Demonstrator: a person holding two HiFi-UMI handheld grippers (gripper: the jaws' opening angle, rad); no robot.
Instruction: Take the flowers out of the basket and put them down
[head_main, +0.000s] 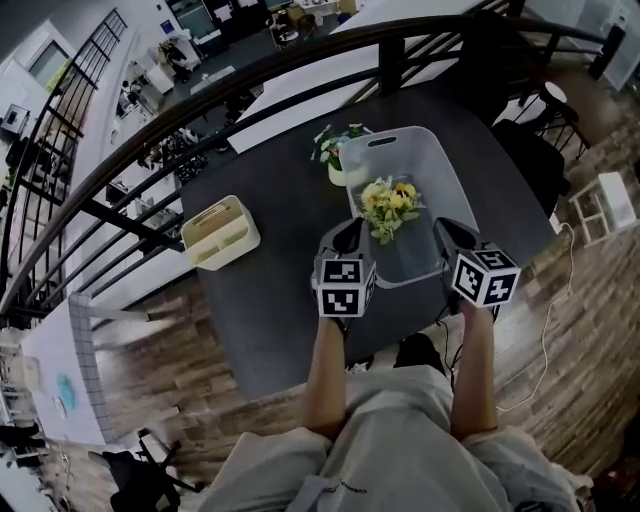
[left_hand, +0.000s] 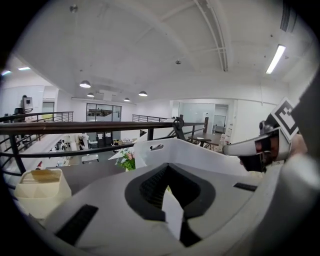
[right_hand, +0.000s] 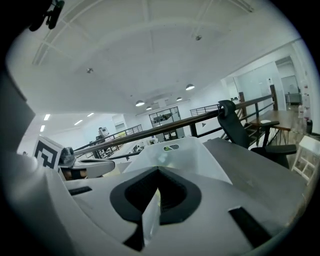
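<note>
I see left gripper (head_main: 349, 236) and right gripper (head_main: 452, 238) clamping translucent grey plastic basket (head_main: 425, 150) rim at 7 and 5 o'clock; yellow flowers (head_main: 388, 203) inside.

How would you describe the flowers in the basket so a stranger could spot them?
On the dark table stands a pale basket. The flowers sit inside it, near its middle. They are yellow, while the other bunch, outside the basket's far left corner, is white and pink.

left tongs (left_hand: 170, 201): seemingly clamped on basket (left_hand: 200, 152) wall | pink-white flowers (left_hand: 127, 161) beside basket | cream organiser (left_hand: 42, 189) well apart
</note>
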